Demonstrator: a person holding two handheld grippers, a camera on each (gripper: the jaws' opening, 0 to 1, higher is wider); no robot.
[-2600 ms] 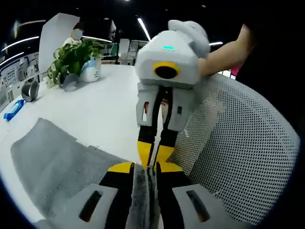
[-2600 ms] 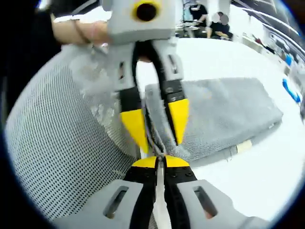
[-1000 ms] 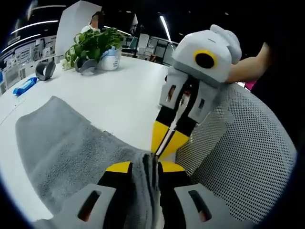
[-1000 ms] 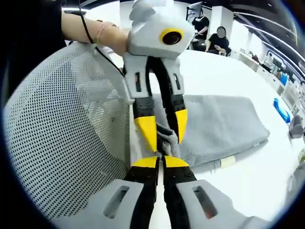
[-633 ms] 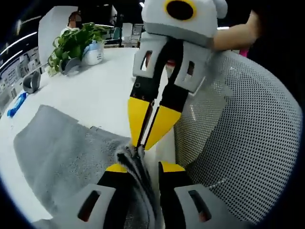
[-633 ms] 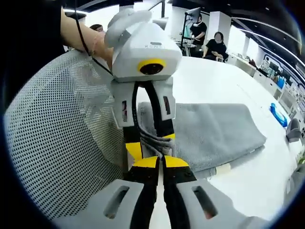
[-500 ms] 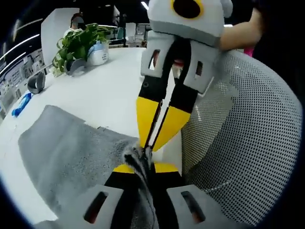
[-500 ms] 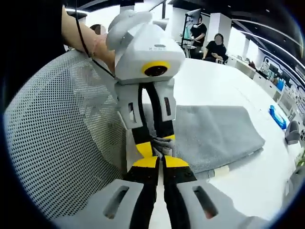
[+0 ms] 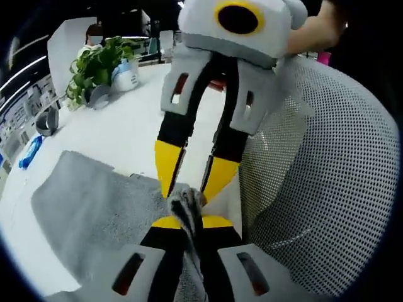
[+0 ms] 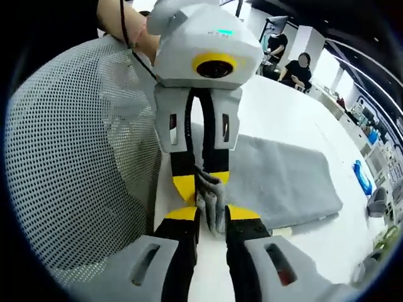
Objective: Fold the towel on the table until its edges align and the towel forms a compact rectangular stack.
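The grey towel lies folded on the white table, its near edge bunched up between the two grippers. My left gripper is shut on that bunched edge. My right gripper is open, with the towel's fold standing loose between its spread yellow fingertips. In the left gripper view the right gripper comes down from above, jaws apart around the bunch. In the right gripper view the left gripper pinches the towel, which stretches away to the right.
A white mesh chair back stands close beside both grippers at the table edge. At the far side are a potted plant, a grey tape roll and a blue object. People sit in the background.
My right gripper's jaws have spread apart and let go of the towel's edge. The left gripper still pinches the bunched fold. Both cameras have shifted slightly.
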